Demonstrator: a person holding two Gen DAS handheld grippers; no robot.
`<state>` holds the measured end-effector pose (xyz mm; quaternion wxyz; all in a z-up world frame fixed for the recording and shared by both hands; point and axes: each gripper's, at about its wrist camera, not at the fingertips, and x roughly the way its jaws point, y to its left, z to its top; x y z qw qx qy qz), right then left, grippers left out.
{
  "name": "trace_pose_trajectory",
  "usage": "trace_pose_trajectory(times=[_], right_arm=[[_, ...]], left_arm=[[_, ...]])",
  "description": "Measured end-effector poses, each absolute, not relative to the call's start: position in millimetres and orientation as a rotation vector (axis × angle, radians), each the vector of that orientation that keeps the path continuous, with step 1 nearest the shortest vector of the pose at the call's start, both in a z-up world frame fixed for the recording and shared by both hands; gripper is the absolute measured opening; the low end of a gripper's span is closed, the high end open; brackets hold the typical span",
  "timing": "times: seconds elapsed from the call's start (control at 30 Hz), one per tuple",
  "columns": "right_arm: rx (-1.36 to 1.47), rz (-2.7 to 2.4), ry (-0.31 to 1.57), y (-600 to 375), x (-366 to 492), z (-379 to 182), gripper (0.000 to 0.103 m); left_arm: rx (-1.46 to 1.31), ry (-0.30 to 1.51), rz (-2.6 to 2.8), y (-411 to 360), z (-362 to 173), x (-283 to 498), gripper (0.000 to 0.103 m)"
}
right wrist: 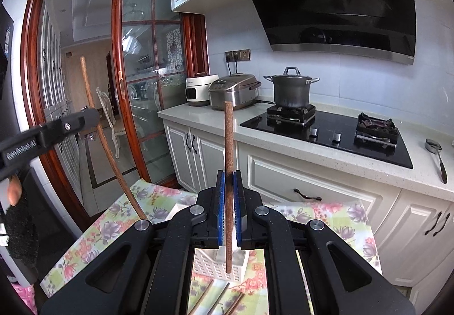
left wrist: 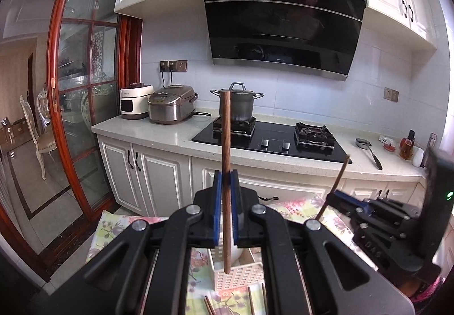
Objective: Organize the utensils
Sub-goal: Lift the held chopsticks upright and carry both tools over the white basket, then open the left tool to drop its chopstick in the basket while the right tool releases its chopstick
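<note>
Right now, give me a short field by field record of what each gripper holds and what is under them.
left gripper: shut on a wooden chopstick, held upright
right gripper: shut on a second chopstick, upright
below: white slotted basket on floral cloth
loose chopsticks: lying on the cloth before the basket

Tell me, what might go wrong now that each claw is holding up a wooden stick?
1. Each brown wooden chopstick is pinched between narrow blue pads, so either could pivot or slip.
2. The white slotted plastic basket sits low beneath the left gripper, largely hidden; a drop could miss.
3. The right gripper works close by, so the sticks could collide.
</note>
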<state>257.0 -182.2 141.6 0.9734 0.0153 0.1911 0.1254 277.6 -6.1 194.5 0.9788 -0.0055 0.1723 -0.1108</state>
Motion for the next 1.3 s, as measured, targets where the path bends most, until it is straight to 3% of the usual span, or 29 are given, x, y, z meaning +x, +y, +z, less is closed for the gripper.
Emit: trace_pose_trajectory(times=[0.83,0.9,0.97,1.0,1.03,1.3], right_arm=[[0.072,0.283,0.545,-157,326,92,0.010],[0.081,0.269,0.560,-157,332,87,0.012],[0.089,0.259,0.566,-159,335,83,0.022],[0.092,0.255,0.563,-159,334,82,0.037],[0.095,0.252,0.556,-161,333,81,0.043],[0.083,0.219,0.548,-176,324,72,0.043]], left_arm=[[-0.029,0.557,-0.259,-1,126,357,0.007],[-0.032,0.572,-0.254,-1,120,361,0.013],[-0.035,0.573,-0.245,1,116,361,0.023],[-0.037,0.571,-0.240,2,115,361,0.025],[-0.039,0.569,-0.236,2,114,361,0.030],[-0.073,0.553,-0.186,13,98,353,0.065]])
